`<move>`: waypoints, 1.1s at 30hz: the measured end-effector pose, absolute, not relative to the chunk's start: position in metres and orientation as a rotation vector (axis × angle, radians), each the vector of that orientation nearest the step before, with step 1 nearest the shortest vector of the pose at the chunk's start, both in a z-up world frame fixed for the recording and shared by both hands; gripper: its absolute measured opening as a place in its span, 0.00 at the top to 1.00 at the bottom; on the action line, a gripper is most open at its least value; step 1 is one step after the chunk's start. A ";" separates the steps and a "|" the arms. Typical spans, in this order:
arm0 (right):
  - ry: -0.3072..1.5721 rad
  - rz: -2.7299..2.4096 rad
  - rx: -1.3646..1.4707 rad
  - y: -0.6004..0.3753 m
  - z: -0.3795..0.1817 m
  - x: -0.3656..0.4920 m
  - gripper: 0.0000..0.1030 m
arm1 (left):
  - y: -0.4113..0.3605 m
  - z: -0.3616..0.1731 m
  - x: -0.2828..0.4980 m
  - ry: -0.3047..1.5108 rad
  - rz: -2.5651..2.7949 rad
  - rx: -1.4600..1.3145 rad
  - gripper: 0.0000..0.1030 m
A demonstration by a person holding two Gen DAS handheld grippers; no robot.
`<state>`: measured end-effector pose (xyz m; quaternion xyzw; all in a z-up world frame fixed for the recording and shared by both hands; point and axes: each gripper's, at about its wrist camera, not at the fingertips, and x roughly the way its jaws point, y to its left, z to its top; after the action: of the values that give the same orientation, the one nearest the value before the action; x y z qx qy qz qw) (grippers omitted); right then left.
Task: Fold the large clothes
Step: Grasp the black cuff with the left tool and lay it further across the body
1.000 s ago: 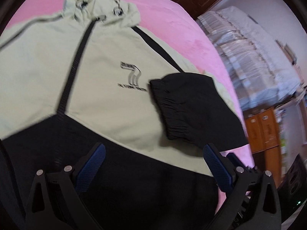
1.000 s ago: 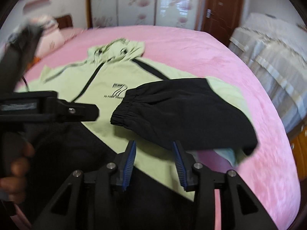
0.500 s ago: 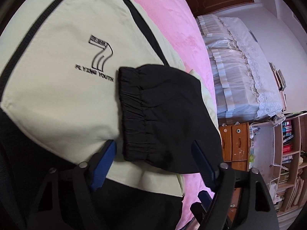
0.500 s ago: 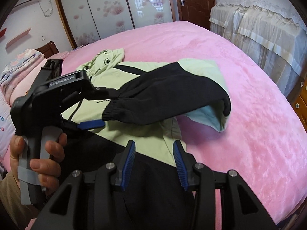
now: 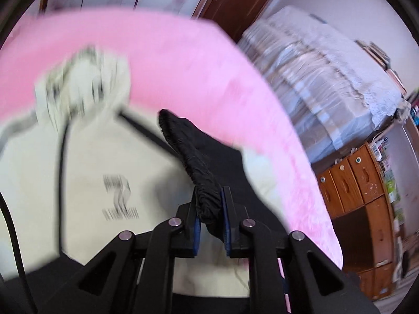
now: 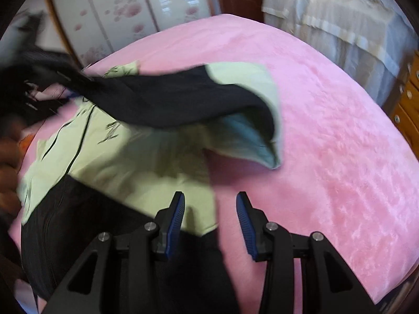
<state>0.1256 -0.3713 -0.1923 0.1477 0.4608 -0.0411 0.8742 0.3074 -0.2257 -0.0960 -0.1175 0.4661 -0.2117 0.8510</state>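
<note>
The pink bed (image 6: 327, 136) takes up most of the room, and the pale green and black jacket (image 6: 125, 162) is spread front-up across it, hood (image 5: 83, 78) towards twelve o'clock and the black hem towards six. Off at three o'clock stand a second bed under a white lace cover (image 5: 327, 73) and a wooden drawer cabinet (image 5: 361, 183). The jacket's black sleeve (image 6: 170, 99) is lifted clear of the body and stretched across it towards nine o'clock, its light lining showing where it sags near the shoulder. The left hand-held gripper (image 5: 210, 222) is clamped on the gathered elastic cuff (image 5: 207, 198), the fabric pinched between the blue pads. The right hand-held gripper (image 6: 210, 222) hangs over the jacket's side edge at six o'clock with its fingers spread and nothing between them. The chest print (image 5: 117, 196) is smeared by motion, so I cannot read it.
</note>
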 end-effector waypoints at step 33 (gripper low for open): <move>0.947 -0.182 -0.201 -0.284 -0.202 0.210 0.93 | 0.022 -0.132 0.328 1.026 0.007 -0.275 0.90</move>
<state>0.2099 -0.2838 -0.2021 -0.0963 0.4544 -0.0874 0.8813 0.3277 0.0221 -0.1324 -0.1312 0.4892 0.0035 0.8622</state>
